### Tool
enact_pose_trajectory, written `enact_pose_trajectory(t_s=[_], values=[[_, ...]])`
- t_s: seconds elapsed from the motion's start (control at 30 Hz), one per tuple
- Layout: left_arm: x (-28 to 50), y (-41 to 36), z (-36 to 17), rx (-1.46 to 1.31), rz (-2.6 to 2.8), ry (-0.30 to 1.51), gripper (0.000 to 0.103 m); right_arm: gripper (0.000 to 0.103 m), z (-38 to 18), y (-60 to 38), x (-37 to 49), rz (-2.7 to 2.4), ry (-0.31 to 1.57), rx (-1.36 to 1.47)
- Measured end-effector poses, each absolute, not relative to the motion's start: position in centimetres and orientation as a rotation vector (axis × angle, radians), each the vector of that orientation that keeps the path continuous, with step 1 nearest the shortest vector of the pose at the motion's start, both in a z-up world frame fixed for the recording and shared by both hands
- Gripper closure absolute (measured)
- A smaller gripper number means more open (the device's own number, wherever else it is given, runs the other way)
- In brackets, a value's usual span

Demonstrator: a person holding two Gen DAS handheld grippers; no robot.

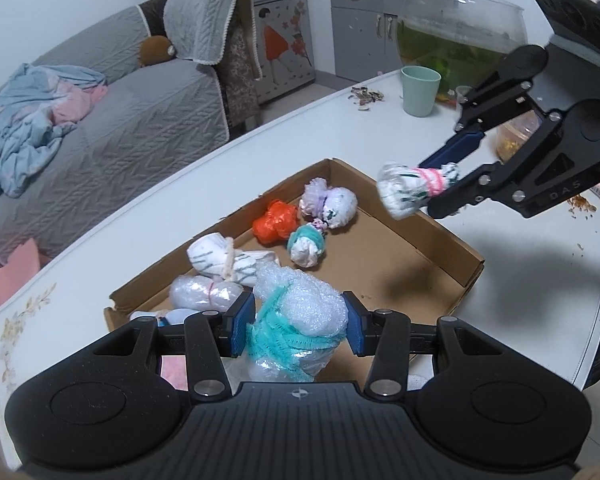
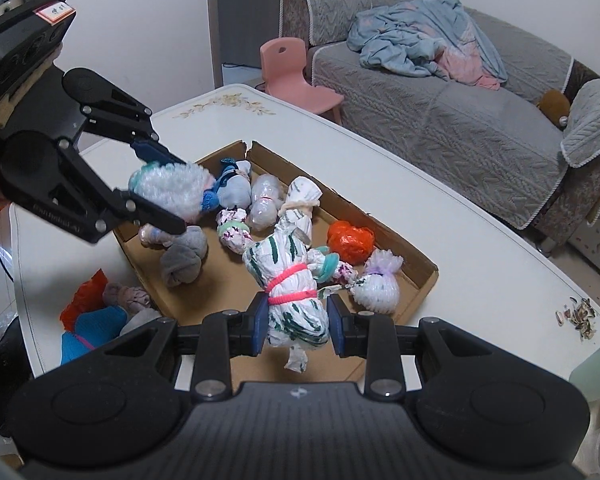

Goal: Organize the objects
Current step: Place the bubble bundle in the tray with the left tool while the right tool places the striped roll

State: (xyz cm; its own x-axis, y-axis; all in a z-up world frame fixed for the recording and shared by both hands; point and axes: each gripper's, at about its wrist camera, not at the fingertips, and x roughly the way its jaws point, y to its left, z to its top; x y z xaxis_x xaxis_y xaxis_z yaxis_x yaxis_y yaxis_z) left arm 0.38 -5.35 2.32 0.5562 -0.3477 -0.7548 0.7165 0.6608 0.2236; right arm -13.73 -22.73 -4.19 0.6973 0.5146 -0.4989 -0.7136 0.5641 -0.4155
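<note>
The bubble-wrap bundle tied with teal netting [image 1: 300, 320] sits clamped between my left claw's [image 1: 298, 326] blue pads, above the near end of the cardboard tray [image 1: 432, 236]. My right claw [image 2: 298, 326] pinches the white green-striped bundle with pink bands [image 2: 292, 292] over the tray's right side, where more bundles lie.
</note>
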Motion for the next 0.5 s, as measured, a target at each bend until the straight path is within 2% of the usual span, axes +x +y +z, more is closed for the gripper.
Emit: enact_pose_trajectory(t_s=[0.5], values=[[2.7, -7.5, -1.5, 0.549, -0.682, 0.820, 0.050, 0.075, -4.9, -20.2, -10.6, 0.747, 0.386, -0.628]])
